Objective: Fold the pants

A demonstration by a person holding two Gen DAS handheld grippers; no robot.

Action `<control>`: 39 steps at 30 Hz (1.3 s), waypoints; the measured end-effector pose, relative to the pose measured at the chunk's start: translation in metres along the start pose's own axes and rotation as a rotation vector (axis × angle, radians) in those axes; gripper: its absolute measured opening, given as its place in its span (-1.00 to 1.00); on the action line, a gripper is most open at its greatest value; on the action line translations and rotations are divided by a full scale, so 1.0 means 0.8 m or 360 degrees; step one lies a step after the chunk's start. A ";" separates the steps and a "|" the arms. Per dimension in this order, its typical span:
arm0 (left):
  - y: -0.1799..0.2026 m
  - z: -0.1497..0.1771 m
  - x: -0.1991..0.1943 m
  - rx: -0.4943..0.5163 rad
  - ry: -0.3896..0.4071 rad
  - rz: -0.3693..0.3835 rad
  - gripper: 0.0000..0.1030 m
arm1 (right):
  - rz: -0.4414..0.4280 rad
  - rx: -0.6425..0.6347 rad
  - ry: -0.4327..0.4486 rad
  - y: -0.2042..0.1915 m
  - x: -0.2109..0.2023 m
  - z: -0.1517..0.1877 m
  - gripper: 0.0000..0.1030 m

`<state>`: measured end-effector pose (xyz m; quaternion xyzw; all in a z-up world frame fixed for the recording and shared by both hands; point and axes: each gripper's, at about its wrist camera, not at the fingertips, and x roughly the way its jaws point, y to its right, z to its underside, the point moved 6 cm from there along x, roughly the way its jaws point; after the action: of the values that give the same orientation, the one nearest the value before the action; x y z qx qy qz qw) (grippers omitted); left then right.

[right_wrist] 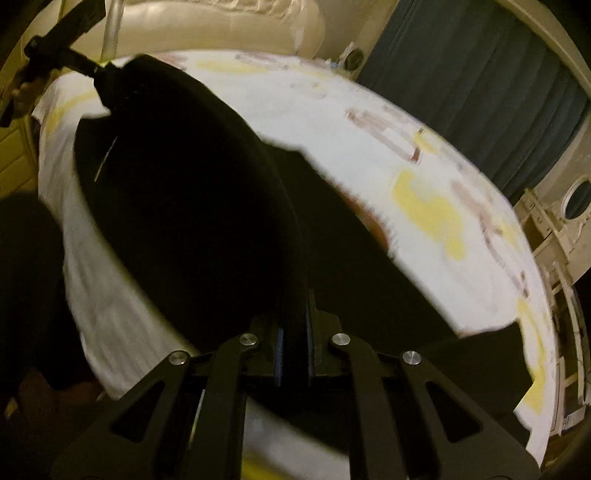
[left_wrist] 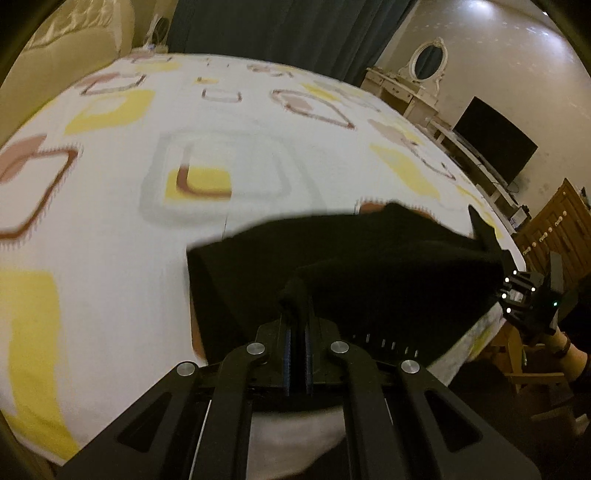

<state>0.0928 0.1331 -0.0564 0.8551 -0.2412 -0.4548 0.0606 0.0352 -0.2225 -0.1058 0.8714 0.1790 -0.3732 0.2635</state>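
Left wrist view: the left gripper [left_wrist: 298, 325], black w/ blue pads, is seen clenched on a bunched fold of the black fabric pants [left_wrist: 369, 266]. The pants are spread over the near right part of the bed sheet [left_wrist: 110, 221], white w/ yellow and brown square print, and are lifted at the gripped edge. The right gripper [left_wrist: 491, 240] is shown at the far right edge of the garment, its tip at the cloth; its grip cannot be judged from this side.

Right wrist view: the right gripper [right_wrist: 294, 325] is seen clamped on an edge of the same pants [right_wrist: 184, 203], the cloth being pinched between the blue pads. The garment is stretched from here up to the left gripper [right_wrist: 101, 79], top left, which is closed on the opposite end. The sheet [right_wrist: 369, 147] is blurred. A cream padded headboard [right_wrist: 207, 26] and dark blue-green curtain [right_wrist: 461, 74] are visible beyond the bed.
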 end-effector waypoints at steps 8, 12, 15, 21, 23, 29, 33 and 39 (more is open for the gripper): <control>-0.013 0.045 0.017 -0.0043 -0.0044 -0.0038 -0.84 | -0.0035 0.0183 -0.0022 0.014 -0.006 0.013 -0.60; -0.005 0.058 -0.011 0.0040 0.0002 -0.0103 -0.61 | -0.0235 0.0447 0.0006 0.044 -0.039 0.022 -0.19; 0.003 0.063 -0.038 0.0113 0.0015 -0.0179 -0.61 | -0.0268 0.0712 0.0074 0.101 -0.073 0.024 0.12; 0.027 0.000 -0.050 0.0078 0.0172 -0.0289 -0.03 | 0.0054 0.1447 -0.0014 0.315 -0.046 0.043 0.23; 0.038 -0.021 -0.039 0.0055 0.0240 -0.0321 0.23 | 0.0185 0.1675 -0.0143 0.386 -0.006 0.057 0.23; 0.060 -0.050 0.027 -0.0051 0.0249 -0.0297 0.33 | 0.0542 0.1965 -0.0494 0.493 0.087 0.084 0.23; 0.059 -0.044 0.059 -0.0149 0.0176 -0.0246 0.33 | 0.0685 0.1957 -0.0687 0.500 0.125 0.096 0.23; 0.057 -0.029 0.083 -0.0198 0.0123 -0.0259 0.33 | 0.0732 0.1989 -0.0772 0.498 0.136 0.125 -0.17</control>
<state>0.1267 0.0590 -0.0777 0.8834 -0.1398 -0.4390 0.0859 0.2537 -0.5870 -0.1151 0.7674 -0.3208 -0.5246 -0.1812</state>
